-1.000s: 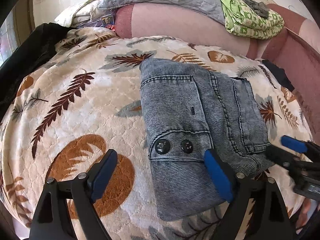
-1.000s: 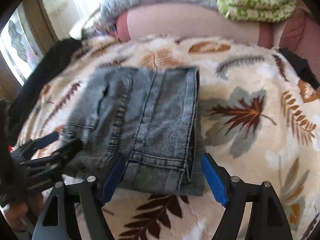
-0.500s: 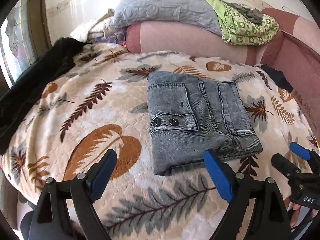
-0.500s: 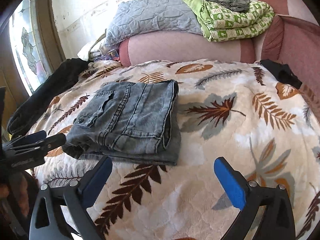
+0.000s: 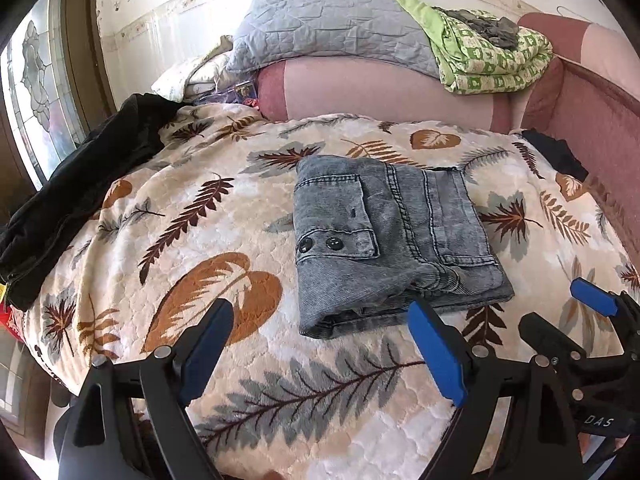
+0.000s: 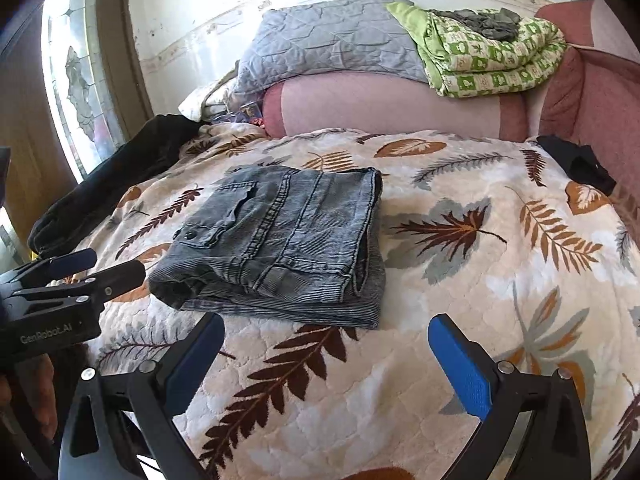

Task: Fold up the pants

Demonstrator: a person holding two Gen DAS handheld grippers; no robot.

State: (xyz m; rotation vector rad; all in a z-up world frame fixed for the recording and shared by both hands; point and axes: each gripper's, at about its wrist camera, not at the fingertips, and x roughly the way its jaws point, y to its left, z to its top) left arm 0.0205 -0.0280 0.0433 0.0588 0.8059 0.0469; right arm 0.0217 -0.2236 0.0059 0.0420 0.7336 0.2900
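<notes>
Both my left gripper [image 5: 320,344] and right gripper [image 6: 328,356] are spread wide with nothing in them. The pants [image 5: 384,240] sit folded in a thick square mid-blanket [image 5: 168,240]. Looks like heavy, floppy denim, so I'd pinch the whole stack at the near edge, both corners.

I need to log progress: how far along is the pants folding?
Done: the grey pants lie as a compact folded stack on the leaf-print blanket. In hand: nothing; the left gripper and right gripper hover short of the stack, jaws open and empty. Left: nothing obvious, perhaps squaring the slightly uneven near edge.
</notes>
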